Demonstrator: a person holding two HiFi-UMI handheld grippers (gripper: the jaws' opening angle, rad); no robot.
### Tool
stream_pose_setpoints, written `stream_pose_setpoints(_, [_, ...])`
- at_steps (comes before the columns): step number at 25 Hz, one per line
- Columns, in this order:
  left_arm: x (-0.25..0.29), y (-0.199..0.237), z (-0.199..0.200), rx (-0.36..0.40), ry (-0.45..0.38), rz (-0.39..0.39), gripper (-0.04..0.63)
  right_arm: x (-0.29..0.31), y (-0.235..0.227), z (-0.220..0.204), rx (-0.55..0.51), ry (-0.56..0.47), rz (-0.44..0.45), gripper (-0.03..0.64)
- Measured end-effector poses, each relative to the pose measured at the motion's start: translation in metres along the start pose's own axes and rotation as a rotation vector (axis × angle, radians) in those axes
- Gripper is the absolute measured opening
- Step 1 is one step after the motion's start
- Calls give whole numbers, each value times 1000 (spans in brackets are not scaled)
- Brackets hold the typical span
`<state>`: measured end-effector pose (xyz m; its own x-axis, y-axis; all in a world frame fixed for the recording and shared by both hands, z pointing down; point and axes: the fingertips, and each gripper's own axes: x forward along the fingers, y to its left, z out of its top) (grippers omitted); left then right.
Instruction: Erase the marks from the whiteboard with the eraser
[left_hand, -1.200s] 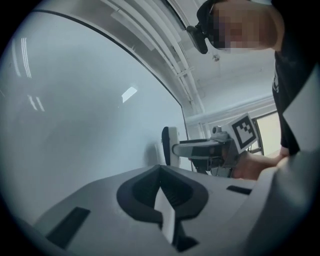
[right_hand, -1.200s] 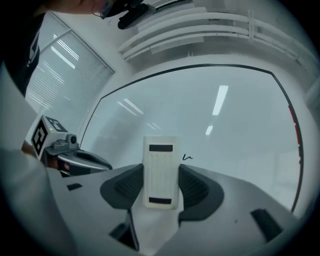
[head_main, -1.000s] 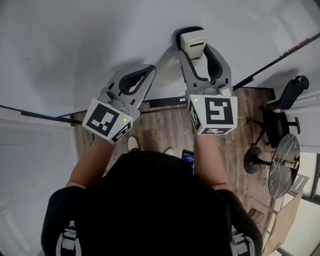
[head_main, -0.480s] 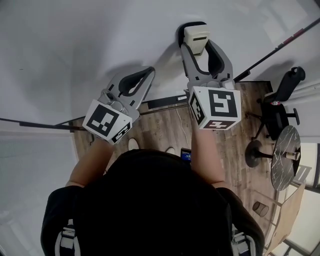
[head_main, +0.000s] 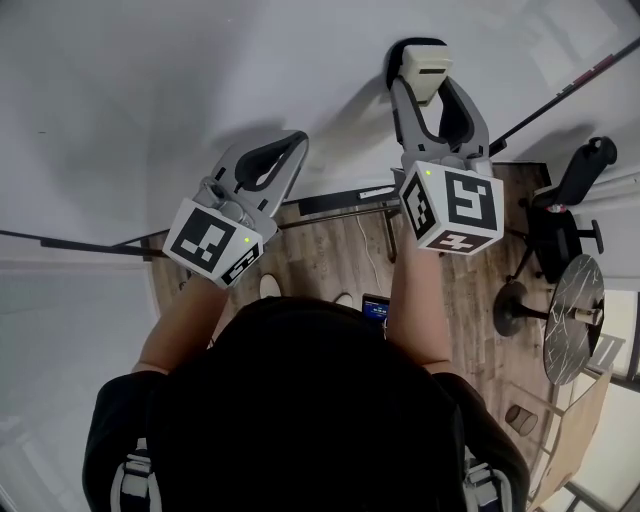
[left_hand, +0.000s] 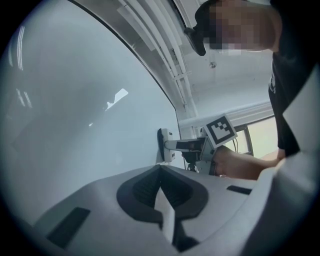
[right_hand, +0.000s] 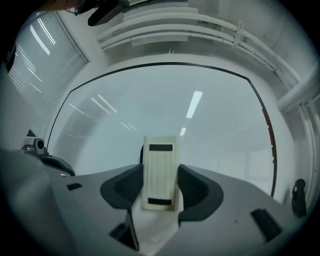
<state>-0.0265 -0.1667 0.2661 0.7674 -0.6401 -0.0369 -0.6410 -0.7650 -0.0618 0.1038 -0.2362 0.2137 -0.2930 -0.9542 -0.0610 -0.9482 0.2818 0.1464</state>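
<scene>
The right gripper (head_main: 425, 82) clamps the eraser (right_hand: 160, 172) by its long sides against the whiteboard (head_main: 180, 80), at one o'clock. It seems light and stiff. The left gripper (head_main: 296, 142) is closed on nothing.

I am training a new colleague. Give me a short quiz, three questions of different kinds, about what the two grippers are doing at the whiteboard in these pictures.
1. True or false: the left gripper holds the eraser.
2. Where is the eraser? A) lying on a table; B) between the jaws of the right gripper, against the whiteboard; C) in a drawer.
3. Fill in: the left gripper's jaws are ____, with nothing between them.
Key: 1 false; 2 B; 3 together.
</scene>
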Motion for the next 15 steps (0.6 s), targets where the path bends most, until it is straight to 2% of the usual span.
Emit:
stream_pose_setpoints(8, [0, -5, -4, -4, 0, -8, 5, -14, -46, -7, 13, 7, -97, 221])
stream_pose_setpoints(15, [4, 4, -1, -13, -1, -10, 5, -19, -55, -9, 33, 2, -101, 221])
